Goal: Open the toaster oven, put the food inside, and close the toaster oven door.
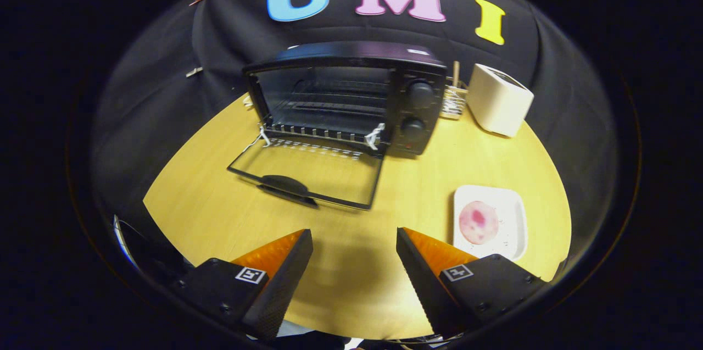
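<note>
A black toaster oven point(351, 94) stands at the back of the round table with its glass door point(307, 171) folded down flat onto the tabletop, handle toward me. Its inside shows a wire rack and nothing on it. A round pink slice of food point(478, 222) lies on a white square plate point(513, 212), just ahead of my right finger and to the right of the oven door. My gripper point(354, 243) hovers above the table's near part, open, with nothing between its fingers.
A white box-shaped appliance point(498, 98) stands right of the oven, with a small wire rack point(453, 101) between them. The yellow wooden table point(417, 174) is ringed by the black cloth wall.
</note>
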`<move>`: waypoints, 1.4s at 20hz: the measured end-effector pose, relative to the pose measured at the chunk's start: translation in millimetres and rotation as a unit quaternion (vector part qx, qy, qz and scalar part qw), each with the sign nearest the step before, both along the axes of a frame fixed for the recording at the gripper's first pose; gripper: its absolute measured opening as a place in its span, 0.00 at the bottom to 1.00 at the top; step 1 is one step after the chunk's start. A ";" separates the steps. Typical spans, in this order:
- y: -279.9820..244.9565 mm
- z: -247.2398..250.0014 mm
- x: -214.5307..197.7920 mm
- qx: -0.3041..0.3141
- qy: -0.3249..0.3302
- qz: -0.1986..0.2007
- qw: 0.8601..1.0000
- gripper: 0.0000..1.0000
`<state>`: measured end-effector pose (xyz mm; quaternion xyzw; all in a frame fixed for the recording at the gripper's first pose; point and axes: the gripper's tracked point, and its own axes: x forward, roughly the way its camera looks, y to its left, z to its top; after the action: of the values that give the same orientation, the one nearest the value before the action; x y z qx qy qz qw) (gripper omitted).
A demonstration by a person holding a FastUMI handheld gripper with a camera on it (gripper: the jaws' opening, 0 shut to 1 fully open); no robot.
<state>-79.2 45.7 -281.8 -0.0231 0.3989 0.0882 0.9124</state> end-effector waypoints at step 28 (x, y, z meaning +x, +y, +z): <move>-249.0 -83.9 44.0 0.003 0.148 -0.049 0.988 0.43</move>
<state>-35.2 -203.2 -365.7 0.0121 0.5297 0.0470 0.8468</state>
